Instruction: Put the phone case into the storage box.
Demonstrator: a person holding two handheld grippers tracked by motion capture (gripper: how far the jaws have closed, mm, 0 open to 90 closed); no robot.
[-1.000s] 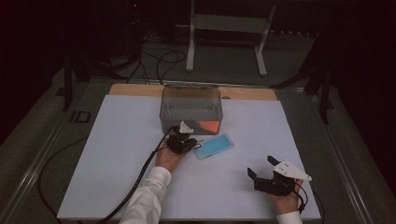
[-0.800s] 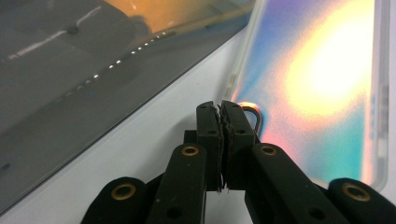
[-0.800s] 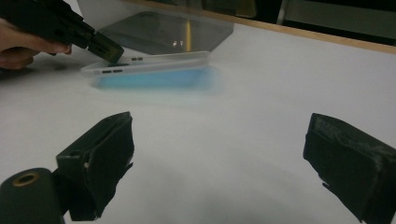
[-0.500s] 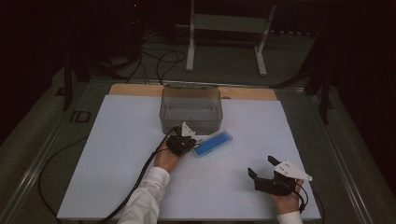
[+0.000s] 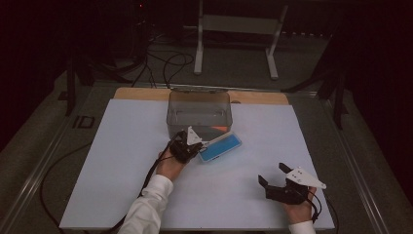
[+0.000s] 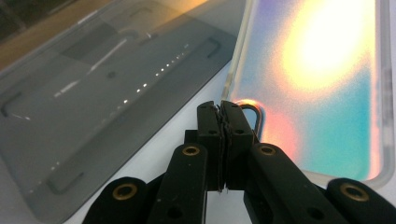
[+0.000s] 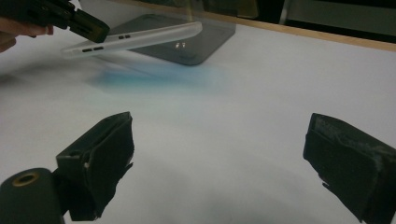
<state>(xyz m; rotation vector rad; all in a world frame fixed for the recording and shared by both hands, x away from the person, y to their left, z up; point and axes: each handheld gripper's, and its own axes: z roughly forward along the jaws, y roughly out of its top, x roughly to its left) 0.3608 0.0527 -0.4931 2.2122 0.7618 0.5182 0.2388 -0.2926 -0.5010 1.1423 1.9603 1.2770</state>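
A phone case (image 5: 220, 146) with a blue iridescent back and a frosted clear rim hangs tilted above the white table top, just in front of a smoky translucent box (image 5: 199, 113). My left gripper (image 5: 198, 146) is shut on the case's near left corner. In the left gripper view its jaws (image 6: 223, 109) pinch the rim beside the camera cut-out of the case (image 6: 317, 84), with the box (image 6: 107, 84) to the left. The right gripper view shows the case (image 7: 135, 39) off the surface, over a blue glow. My right gripper (image 5: 272, 174) rests open at the near right, nothing between its pads (image 7: 100, 158).
The white table top (image 5: 122, 161) has a wooden strip (image 5: 141, 92) along its far edge. Behind the table a white metal stand (image 5: 234, 29) and black cables (image 5: 165, 61) lie on the dark floor. A cable trails from my left gripper down the left forearm.
My left gripper has lifted the phone case off the table and carried it slightly toward the box, far end tilted up. The right gripper has kept still.
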